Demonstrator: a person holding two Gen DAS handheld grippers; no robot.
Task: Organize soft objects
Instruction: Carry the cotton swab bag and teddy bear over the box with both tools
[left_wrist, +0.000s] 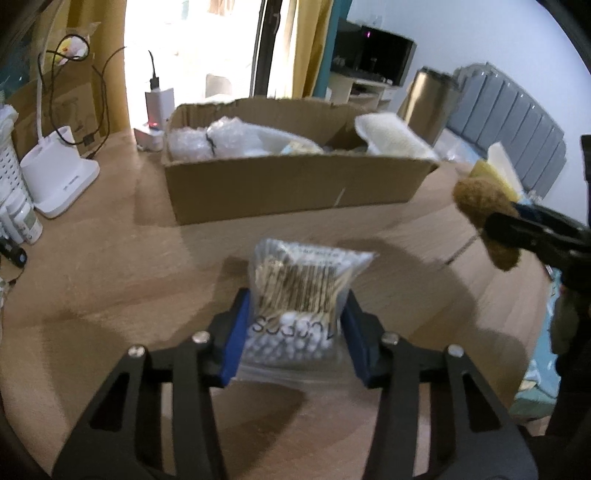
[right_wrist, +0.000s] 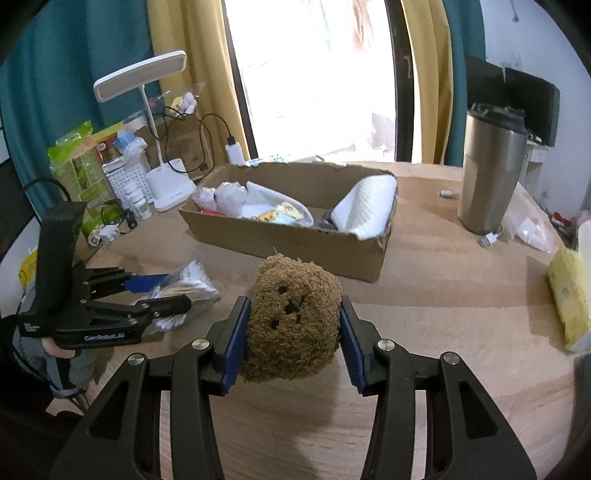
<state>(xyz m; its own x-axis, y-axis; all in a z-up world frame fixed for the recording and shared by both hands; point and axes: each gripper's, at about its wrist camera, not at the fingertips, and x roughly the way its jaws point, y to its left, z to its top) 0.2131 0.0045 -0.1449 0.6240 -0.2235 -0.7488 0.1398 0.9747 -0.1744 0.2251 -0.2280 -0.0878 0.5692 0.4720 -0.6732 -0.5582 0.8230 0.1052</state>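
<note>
**Two grippers, each holding a soft object before the box**

While the left gripper (left_wrist: 295, 332) clamps a clear bag of cotton swabs (left_wrist: 303, 291) between its blue pads (left_wrist: 236, 332), the right gripper (right_wrist: 293, 339) clamps a brown plush bear (right_wrist: 291, 321) in the same way. Both sets of jaws stand partly closed, pressing the sides of their loads. In the left wrist view the bag sits over the near middle of the wooden tabletop (left_wrist: 110, 266); whether it rests on the wood or hangs just above it cannot be told. In the right wrist view the bear, face toward the camera, appears above the near part of the tabletop (right_wrist: 461, 295).

Beyond both loads, toward the far edge, lies an open cardboard box (left_wrist: 295, 184). Inside it: bubble wrap (left_wrist: 207, 142) at the left end, a white foam roll (right_wrist: 365, 210) leaning at the right end, and small packets between them.

At the far left of the tabletop stands a white desk lamp (right_wrist: 170, 181), beside a white perforated basket (right_wrist: 129, 177) and small bottles (right_wrist: 138, 201). At the far right stands a steel tumbler (right_wrist: 487, 170), well apart from the box. A yellow pack (right_wrist: 569, 295) lies at the right edge.
</note>
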